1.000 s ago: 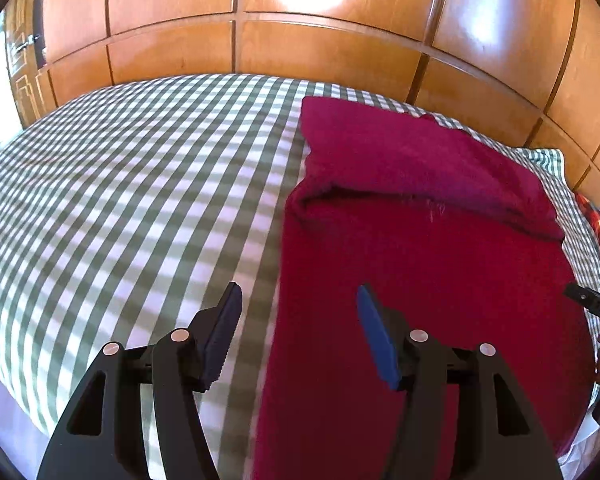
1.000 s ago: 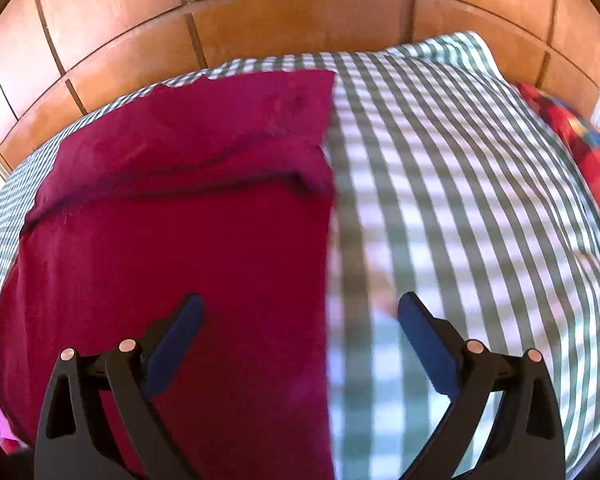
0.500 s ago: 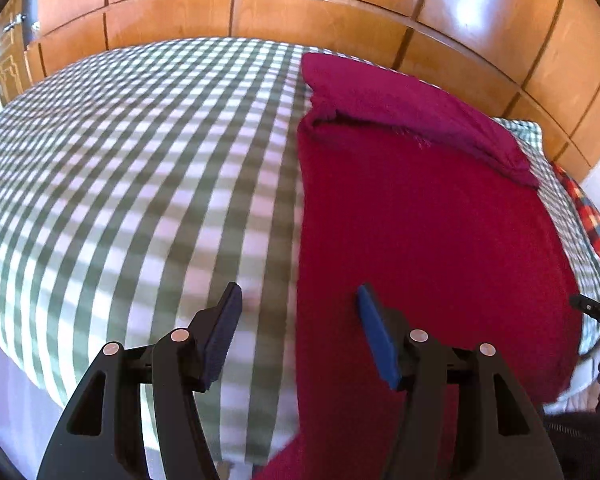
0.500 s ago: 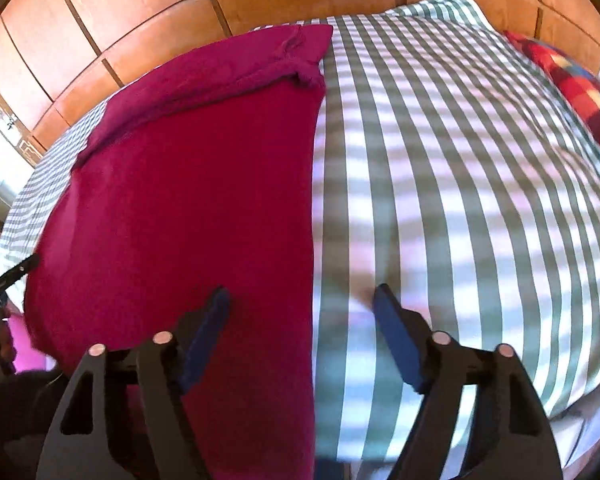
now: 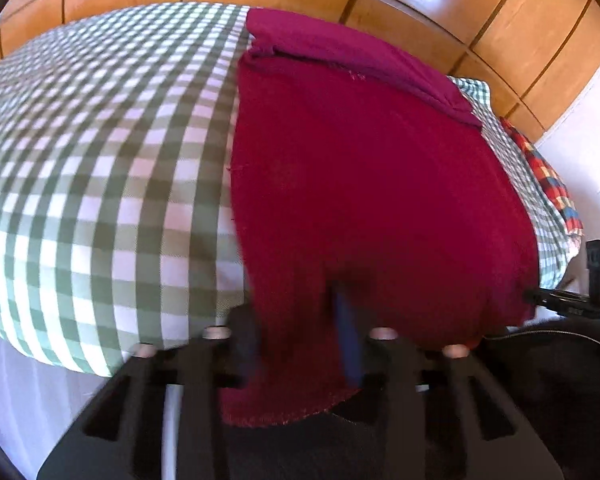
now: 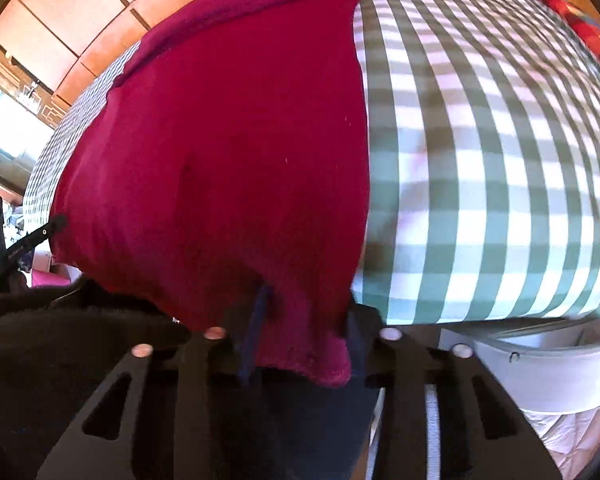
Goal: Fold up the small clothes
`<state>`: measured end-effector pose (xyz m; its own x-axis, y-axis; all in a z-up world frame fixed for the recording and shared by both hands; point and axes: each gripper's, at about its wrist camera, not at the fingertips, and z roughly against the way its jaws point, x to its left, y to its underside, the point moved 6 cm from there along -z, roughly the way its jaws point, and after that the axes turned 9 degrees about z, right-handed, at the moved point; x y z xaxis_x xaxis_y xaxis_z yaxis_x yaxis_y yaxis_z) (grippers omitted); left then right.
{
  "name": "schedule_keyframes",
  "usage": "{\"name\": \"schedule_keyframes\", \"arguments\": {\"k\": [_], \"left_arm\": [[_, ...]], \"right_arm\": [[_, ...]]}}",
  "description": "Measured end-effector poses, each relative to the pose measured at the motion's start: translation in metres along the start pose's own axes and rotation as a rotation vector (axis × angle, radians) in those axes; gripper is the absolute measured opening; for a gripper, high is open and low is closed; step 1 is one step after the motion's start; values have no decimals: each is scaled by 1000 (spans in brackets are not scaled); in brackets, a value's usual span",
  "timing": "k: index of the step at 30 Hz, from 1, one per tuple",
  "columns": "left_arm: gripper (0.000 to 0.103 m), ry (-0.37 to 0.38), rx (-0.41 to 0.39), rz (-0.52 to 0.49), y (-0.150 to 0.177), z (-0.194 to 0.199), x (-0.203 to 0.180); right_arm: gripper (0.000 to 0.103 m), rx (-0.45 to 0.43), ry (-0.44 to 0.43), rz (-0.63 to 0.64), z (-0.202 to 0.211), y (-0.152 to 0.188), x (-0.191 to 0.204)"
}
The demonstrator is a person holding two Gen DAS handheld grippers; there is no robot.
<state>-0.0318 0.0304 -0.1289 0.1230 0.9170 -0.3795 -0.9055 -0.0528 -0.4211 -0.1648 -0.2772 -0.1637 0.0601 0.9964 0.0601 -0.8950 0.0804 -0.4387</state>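
Gripping the red cloth [image 5: 372, 200] at its near edge, my left gripper [image 5: 300, 340] has just been closing and pinches the lower-centre corner. My right gripper [image 6: 304, 340], also just closing, clamps the other corner. Cloth lies across the checked bedsheet [image 5: 100, 180], far end folded over.

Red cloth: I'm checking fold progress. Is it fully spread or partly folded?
Partly folded. The red cloth has its far end doubled back over itself; the rest lies flat on the bed.

Red cloth [image 5: 372, 184] on checked bed [image 5: 100, 184]
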Motion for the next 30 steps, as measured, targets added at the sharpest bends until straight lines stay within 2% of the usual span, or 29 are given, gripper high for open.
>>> {"name": "schedule_keyframes", "arguments": {"k": [1, 3, 8, 12, 15, 18, 23, 24, 25, 26, 27, 28, 30], "left_arm": [[14, 26, 1, 7, -1, 3, -1], [12, 69, -4, 18, -1, 10, -4], [12, 280, -60, 110, -22, 43, -10], [12, 384, -114, 144, -52, 60, -18], [11, 420, -144, 156, -80, 61, -23], [12, 409, -161, 165, -113, 50, -26], [12, 327, -171, 202, -180, 21, -26], [13, 309, -166, 226, -190, 14, -23], [22, 315, -152, 244, -199, 8, -22], [42, 322, -142, 271, -208, 2, -19], [54, 302, -153, 302, -215, -1, -13], [68, 283, -181, 331, -221, 1, -6], [69, 293, -228, 363, -228, 7, 9]], "right_arm": [[13, -3, -7, 12, 2, -2, 4], [10, -19, -42, 39, 8, -11, 18], [10, -134, -139, 83, 40, -51, 46], [10, -230, -184, 67, 57, -97, 51], [10, -284, -199, 41, 62, -131, 41], [10, -312, -162, 14, 56, -170, 22], [10, -312, -95, -61, 35, -219, -12], [13, -308, -85, -76, 29, -227, -18], [20, -307, -69, -90, 27, -231, -24], [30, -306, -71, -119, 24, -235, -34], [50, -319, -87, -151, 25, -237, -43], [62, -333, -94, -166, 32, -232, -48], [70, -364, -110, -177, 41, -226, -57]]}}
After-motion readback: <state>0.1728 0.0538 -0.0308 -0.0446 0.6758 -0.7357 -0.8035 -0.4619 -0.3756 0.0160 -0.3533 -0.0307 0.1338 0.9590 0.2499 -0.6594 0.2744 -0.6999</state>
